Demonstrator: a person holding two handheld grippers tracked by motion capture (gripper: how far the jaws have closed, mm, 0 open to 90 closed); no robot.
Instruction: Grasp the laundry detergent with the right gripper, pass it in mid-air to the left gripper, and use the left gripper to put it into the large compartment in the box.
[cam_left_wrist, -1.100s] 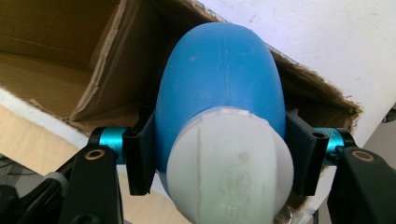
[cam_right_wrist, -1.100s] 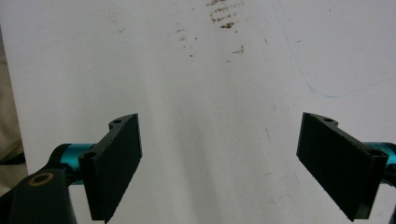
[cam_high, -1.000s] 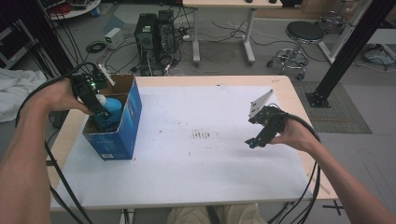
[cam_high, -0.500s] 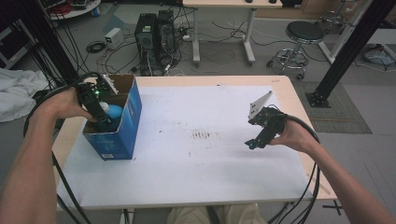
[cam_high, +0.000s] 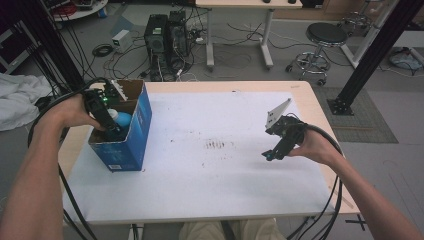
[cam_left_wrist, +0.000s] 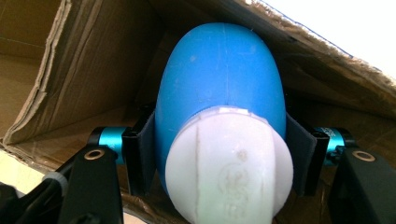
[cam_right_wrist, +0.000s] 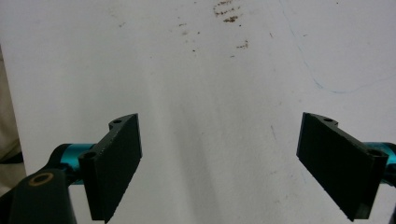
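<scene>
A blue egg-shaped object with a white rounded end (cam_left_wrist: 219, 93) sits between the jaws of my left gripper (cam_left_wrist: 219, 154), whose pads press on both its sides. In the high view my left gripper (cam_high: 114, 131) reaches down into an open blue cardboard box (cam_high: 131, 147) at the table's left, and the blue object (cam_high: 123, 120) shows just inside the box's rim. My right gripper (cam_high: 270, 154) hovers over the right side of the white table (cam_high: 200, 175). In the right gripper view my right gripper (cam_right_wrist: 233, 168) stands open, with bare tabletop (cam_right_wrist: 210, 70) between its jaws.
The box's brown cardboard walls (cam_left_wrist: 93, 60) close in around the held object. Small dark marks (cam_high: 217, 145) dot the table's middle. Beyond the far edge are computer towers (cam_high: 165, 35), a stool (cam_high: 322, 37) and cables on the floor. A black post (cam_high: 370, 55) stands at right.
My left hand has shifted slightly and the blue object sits a little lower in the box. My right hand has not moved.
</scene>
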